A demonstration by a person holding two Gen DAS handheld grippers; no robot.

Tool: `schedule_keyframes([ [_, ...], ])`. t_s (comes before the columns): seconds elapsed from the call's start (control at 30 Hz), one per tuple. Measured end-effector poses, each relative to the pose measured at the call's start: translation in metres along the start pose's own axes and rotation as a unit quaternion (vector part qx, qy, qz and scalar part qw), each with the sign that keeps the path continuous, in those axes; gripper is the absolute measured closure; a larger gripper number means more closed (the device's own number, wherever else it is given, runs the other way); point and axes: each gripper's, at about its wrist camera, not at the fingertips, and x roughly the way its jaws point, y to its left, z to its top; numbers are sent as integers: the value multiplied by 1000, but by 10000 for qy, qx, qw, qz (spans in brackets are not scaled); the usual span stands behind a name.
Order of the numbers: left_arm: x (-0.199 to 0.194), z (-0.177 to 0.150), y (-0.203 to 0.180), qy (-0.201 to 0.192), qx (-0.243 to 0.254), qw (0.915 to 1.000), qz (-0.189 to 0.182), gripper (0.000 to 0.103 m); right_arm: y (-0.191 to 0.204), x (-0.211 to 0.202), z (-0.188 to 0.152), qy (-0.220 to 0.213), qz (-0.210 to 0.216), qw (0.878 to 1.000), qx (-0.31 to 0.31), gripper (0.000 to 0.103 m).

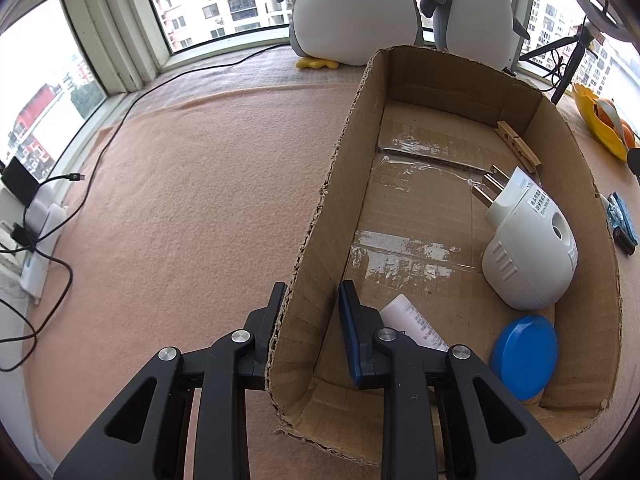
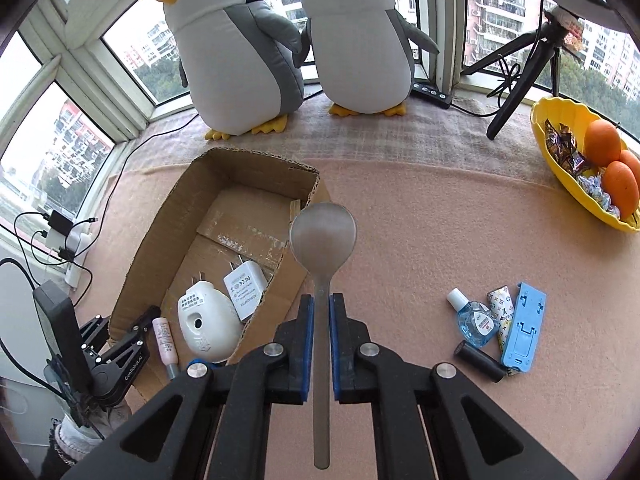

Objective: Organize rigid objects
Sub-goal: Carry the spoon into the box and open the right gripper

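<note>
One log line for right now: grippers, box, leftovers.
left gripper: shut on box wall | right gripper: shut on spoon | in box: plug, lid | outside: bottle

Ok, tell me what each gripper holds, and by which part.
Right gripper: metal spoon, clamped by its handle. Left gripper: cardboard box, fingers either side of its wall.

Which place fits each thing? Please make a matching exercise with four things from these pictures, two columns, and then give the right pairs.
Things:
1. spoon
2. blue lid
3. eye-drop bottle
4. oranges

Places:
A. in the yellow bowl
B. on the pink cloth, outside the box
C. clamped in the right gripper
D. on the floor of the cardboard box

Pairs: 1-C, 2-D, 3-B, 4-A
</note>
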Motion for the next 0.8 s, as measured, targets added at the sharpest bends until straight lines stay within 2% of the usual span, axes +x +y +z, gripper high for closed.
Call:
schedule_keyframes([
  [0.2,0,-1,2,-13,-31,10000,-56,80,36,-8,18,-310,115,9993,-167,96],
  [0.37,0,-1,2,-20,-38,10000,-82,80,59,-2,32,-409,315,9985,-200,96],
  [0.57,0,-1,2,-31,-44,9999,-105,80,81,14,40,-312,659,9973,-116,96],
  [0.8,0,-1,2,-34,-63,9999,-111,80,89,44,36,54,977,9950,208,96],
])
